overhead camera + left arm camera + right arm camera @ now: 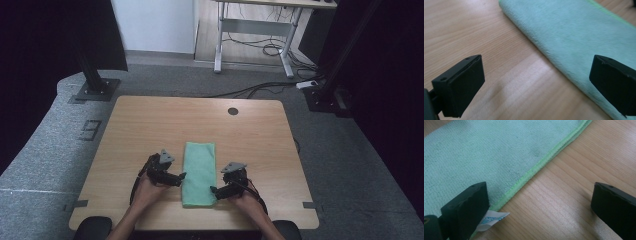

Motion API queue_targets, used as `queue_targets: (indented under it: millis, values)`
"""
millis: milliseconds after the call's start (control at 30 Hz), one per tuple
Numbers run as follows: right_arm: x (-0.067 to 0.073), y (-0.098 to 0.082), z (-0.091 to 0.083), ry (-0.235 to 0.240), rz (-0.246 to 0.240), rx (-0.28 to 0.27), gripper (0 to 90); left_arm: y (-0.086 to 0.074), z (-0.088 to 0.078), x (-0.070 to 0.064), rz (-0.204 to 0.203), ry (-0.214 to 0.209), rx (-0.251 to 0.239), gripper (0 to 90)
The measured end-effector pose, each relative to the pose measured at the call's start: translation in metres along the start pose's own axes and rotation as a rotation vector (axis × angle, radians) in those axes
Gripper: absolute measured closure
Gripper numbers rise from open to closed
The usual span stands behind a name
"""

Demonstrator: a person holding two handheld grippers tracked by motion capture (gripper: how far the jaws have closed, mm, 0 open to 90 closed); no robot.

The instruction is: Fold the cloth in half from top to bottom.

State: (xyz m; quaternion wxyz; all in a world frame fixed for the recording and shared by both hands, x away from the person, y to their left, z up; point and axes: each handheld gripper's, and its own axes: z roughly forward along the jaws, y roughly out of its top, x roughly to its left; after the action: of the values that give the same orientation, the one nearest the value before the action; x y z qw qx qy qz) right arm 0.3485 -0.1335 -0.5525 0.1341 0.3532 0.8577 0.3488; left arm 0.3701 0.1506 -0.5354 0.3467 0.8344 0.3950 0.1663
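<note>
A folded, fuzzy mint-green microfibre cloth (199,173) with a stitched lime hem lies flat near the front edge of the light wood-grain table (150,120). The left gripper (182,176) and right gripper (213,190) flank its long sides, jaws spread wide, holding nothing. A small white label (491,219) sticks out at the hem.

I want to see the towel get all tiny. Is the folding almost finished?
Partly. The green towel already lies folded into a long strip on the table. Right now the left tool and right tool sit open at its two long edges, holding nothing. Probably still to do: grip it and fold it shorter.
</note>
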Motion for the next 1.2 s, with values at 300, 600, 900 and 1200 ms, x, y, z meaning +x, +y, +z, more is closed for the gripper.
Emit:
queue_targets:
  millis: [300, 600, 900, 1200]
  values:
    - [-0.001, 0.0, 0.0, 0.008, -0.011, -0.002, 1.6, -0.004, 0.015, 0.003, -0.019, 0.018, 0.049, 0.0]
    - [-0.01, 0.009, 0.001, 0.06, 0.01, 0.018, 5.2, -0.003, 0.017, 0.005, -0.037, 0.003, 0.063, 0.0]
    - [-0.034, 0.036, 0.009, 0.038, 0.048, -0.004, 13.8, -0.003, 0.017, 0.005, -0.036, 0.003, 0.064, 0.0]
    - [-0.058, 0.068, 0.022, 0.016, 0.06, -0.024, 38.6, -0.003, 0.017, 0.005, -0.038, 0.003, 0.062, 0.0]
